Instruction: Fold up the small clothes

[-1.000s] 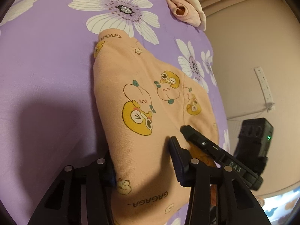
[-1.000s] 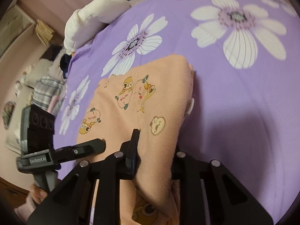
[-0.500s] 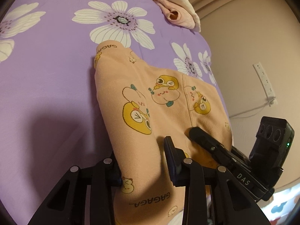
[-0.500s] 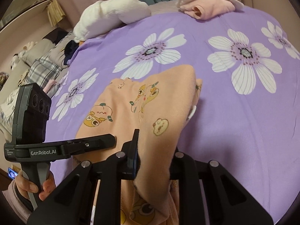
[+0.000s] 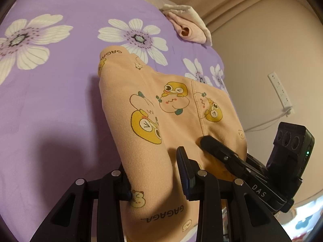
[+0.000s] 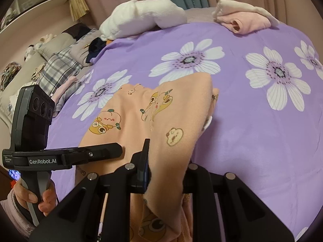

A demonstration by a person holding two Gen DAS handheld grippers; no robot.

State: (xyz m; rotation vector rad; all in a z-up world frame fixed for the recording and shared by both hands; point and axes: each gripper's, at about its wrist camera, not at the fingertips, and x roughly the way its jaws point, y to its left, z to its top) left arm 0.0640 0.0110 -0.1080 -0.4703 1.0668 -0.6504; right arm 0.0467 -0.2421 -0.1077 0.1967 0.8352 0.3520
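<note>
Lifting the peach garment (image 5: 161, 109) off the purple bedsheet (image 5: 50, 104), left gripper (image 5: 153, 179) and right gripper (image 6: 167, 173) each pinch its near edge, jaws narrow. Best keep both corners level and taut before laying the fold forward.

Bedroom: floral bedsheet (image 6: 252, 121), pillow (image 6: 141, 18)

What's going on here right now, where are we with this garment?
A person is folding the peach cartoon-print garment on the purple flowered bedspread. The left hand-held gripper, whose jaws have just been closing, and the right hand-held gripper each pinch a near edge, with the far part resting on the bed. A folded pink garment already lies at the far edge.
</note>
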